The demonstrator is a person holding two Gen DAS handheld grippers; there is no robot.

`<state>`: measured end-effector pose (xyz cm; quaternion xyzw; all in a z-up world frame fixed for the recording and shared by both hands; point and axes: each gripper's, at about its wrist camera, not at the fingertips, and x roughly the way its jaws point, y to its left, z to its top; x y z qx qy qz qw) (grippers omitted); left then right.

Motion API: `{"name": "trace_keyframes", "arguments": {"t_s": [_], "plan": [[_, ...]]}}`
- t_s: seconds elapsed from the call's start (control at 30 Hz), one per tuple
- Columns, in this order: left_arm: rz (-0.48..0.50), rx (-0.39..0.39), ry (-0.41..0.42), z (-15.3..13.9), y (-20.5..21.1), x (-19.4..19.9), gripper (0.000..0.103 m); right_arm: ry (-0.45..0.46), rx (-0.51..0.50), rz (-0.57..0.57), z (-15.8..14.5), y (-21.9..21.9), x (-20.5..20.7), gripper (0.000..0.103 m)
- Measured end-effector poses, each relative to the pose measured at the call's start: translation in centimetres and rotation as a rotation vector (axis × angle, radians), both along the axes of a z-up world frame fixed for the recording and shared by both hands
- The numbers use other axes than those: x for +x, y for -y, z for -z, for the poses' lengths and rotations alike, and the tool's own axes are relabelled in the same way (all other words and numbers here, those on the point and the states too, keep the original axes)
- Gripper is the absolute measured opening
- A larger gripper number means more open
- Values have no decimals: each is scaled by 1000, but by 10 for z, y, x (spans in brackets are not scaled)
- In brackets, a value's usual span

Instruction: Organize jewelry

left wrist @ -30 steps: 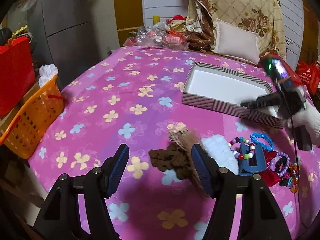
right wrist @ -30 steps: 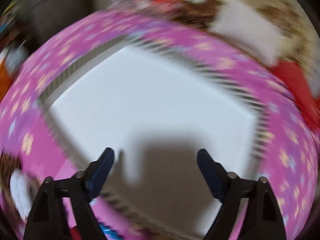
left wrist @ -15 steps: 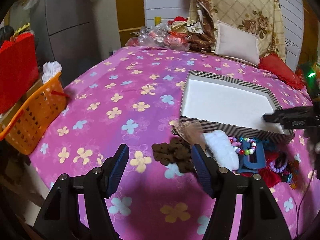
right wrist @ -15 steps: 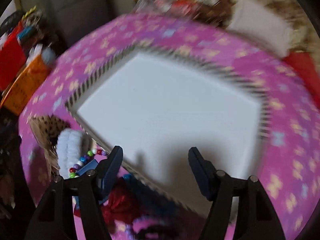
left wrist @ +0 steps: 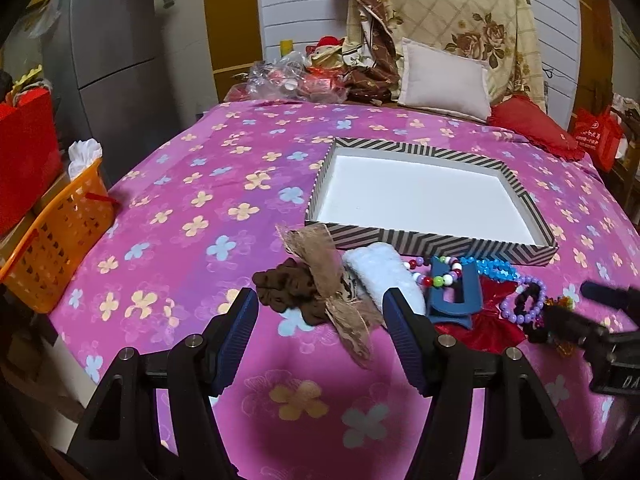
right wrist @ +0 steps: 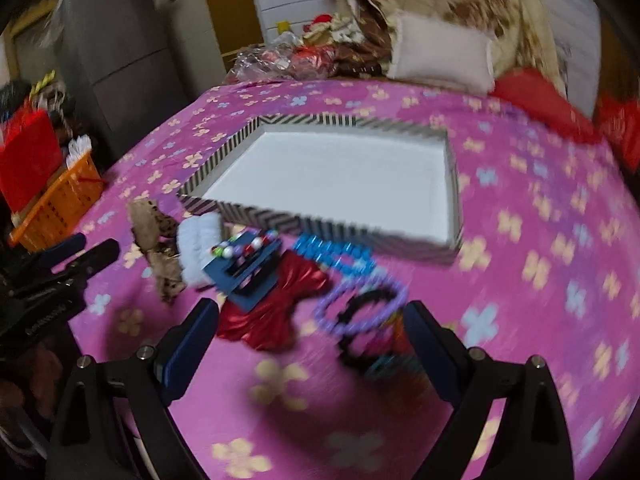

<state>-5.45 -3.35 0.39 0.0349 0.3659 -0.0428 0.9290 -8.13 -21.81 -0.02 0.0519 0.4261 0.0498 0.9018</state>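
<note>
A striped box point(left wrist: 430, 240) with a bare white floor lies on the pink flowered cloth; it also shows in the right wrist view point(right wrist: 320, 226). In front of it lies a pile: brown scrunchie point(left wrist: 286, 290), tan bow point(left wrist: 324, 264), white scrunchie point(left wrist: 380, 268), blue hair claw point(left wrist: 452, 300), bead bracelets point(left wrist: 520, 292), red bow point(right wrist: 276, 308), purple bracelet point(right wrist: 360, 300). My left gripper point(left wrist: 320, 324) is open and empty over the brown scrunchie and tan bow. My right gripper point(right wrist: 310, 340) is open and empty, just short of the red bow and bracelets.
An orange basket point(left wrist: 56, 236) and a red bag point(left wrist: 24, 156) stand off the table's left edge. Pillows point(left wrist: 444, 80) and plastic bags point(left wrist: 280, 80) lie beyond the far edge. A grey fridge point(left wrist: 120, 52) stands at the back left.
My right gripper has pulled back from over the box to the near side of the pile. My left gripper has shifted slightly toward the brown scrunchie. Both stay open.
</note>
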Motion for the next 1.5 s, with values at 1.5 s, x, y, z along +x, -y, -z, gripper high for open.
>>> {"name": "trace_keyframes", "arguments": {"t_s": [1.5], "plan": [[-73,-27,2,6,-8,-9,64,30,-111,83,9,-19,-13,95]]}}
